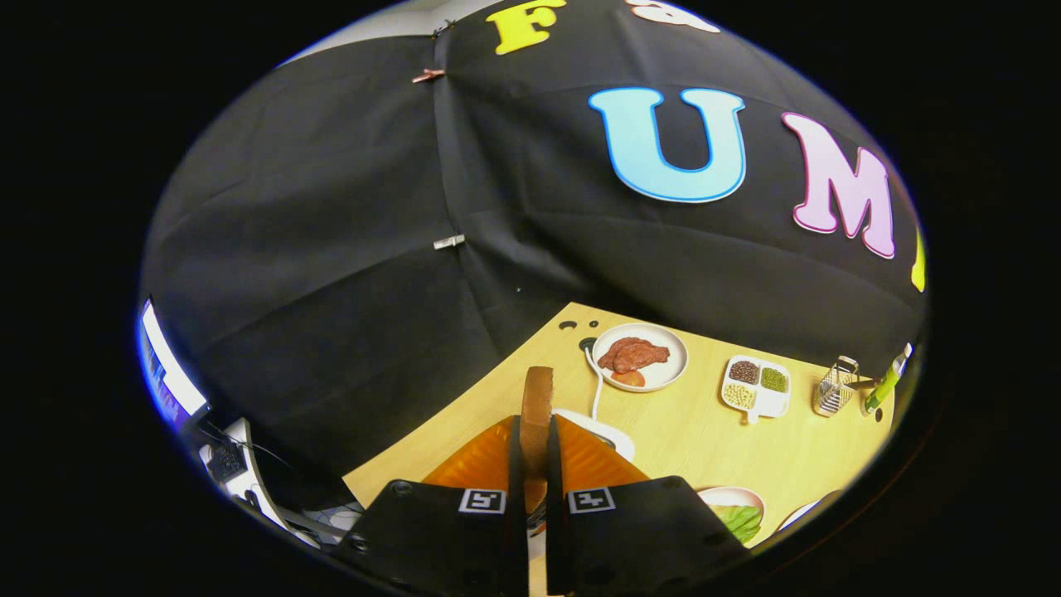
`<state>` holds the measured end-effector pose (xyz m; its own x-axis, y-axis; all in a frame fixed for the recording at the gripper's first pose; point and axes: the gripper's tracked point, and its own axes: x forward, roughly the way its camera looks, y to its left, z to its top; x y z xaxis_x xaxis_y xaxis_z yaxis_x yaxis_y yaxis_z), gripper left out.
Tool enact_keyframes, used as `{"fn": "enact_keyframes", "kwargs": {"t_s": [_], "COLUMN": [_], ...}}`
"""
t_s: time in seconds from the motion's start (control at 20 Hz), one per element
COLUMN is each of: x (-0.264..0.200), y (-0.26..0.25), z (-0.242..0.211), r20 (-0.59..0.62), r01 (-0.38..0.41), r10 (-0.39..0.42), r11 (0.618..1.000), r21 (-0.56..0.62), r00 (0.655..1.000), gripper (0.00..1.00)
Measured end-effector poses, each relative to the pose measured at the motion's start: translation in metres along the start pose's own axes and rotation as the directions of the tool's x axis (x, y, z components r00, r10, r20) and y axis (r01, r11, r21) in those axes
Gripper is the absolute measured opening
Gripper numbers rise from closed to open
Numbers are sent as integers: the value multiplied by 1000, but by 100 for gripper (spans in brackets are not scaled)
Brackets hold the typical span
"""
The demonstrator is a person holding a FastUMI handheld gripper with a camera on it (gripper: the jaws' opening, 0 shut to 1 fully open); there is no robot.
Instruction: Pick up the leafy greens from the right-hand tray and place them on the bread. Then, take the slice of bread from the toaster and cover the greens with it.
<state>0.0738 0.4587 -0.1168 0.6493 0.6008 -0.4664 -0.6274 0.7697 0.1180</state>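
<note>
Two fingers of the claw (535, 464) squeeze a brown slice of bread (537, 414) that stands on its edge between them, so the claw is clenched on it, up above the wooden table (688, 431). Just past the fingers sits a white toaster (609, 433), and beyond it a plate of meat (640, 356) and a small tray of beans (756, 386). Leafy greens (738, 521) lie on a plate (729, 496) close beside the fingers.
</note>
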Motion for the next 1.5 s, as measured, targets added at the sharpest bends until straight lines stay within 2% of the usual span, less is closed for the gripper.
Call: {"fn": "enact_keyframes", "kwargs": {"t_s": [0.15, 0.35, 0.85, 1.25, 1.5], "x": [-22, -47, -54, -38, -32], "y": [-34, -86, -178, -219, -233], "z": [13, 5, -92, -157, -184], "r20": [33, 30, -128, -210, -251], "r01": [35, 94, 144, 163, 180], "r10": [-37, -98, -112, -84, -79], "r11": [998, 990, 952, 906, 894], "r21": [51, 104, 271, 391, 410], "r00": [999, 995, 985, 974, 965], "gripper": [13, 13, 13, 13, 13]}}
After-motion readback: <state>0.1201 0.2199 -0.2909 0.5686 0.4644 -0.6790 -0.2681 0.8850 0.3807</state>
